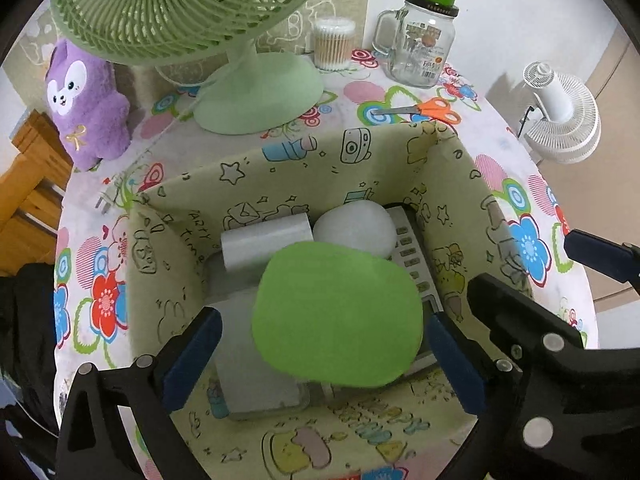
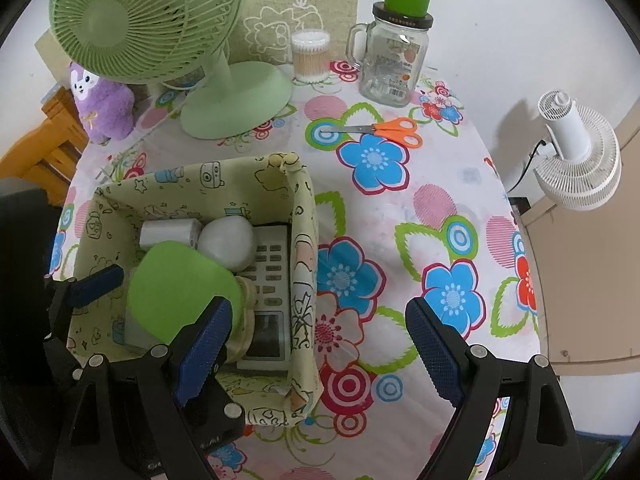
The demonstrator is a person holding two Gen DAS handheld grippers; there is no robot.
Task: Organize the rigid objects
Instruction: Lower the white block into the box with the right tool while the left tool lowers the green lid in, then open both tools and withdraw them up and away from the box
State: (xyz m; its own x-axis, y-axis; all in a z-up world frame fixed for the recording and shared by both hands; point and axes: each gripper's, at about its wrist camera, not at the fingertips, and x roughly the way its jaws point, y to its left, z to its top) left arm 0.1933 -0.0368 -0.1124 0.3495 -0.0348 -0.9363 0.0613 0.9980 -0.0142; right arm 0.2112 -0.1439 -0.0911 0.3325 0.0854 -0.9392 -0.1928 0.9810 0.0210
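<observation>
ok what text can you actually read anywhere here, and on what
"PARTY time": printed on the fabric bin's inner wall.
Glass jar label and barcode: too small and blurred to read.
Calculator keys: blurred, unreadable.
Nothing else bears legible text.

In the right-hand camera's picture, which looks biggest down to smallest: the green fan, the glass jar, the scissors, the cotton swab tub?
1. Green fan, by far the largest.
2. Glass jar.
3. Scissors and cotton swab tub: too alike to rank, the scissors longer but thin, the tub shorter but bulkier.
All four stand at the far side of the table.
</observation>
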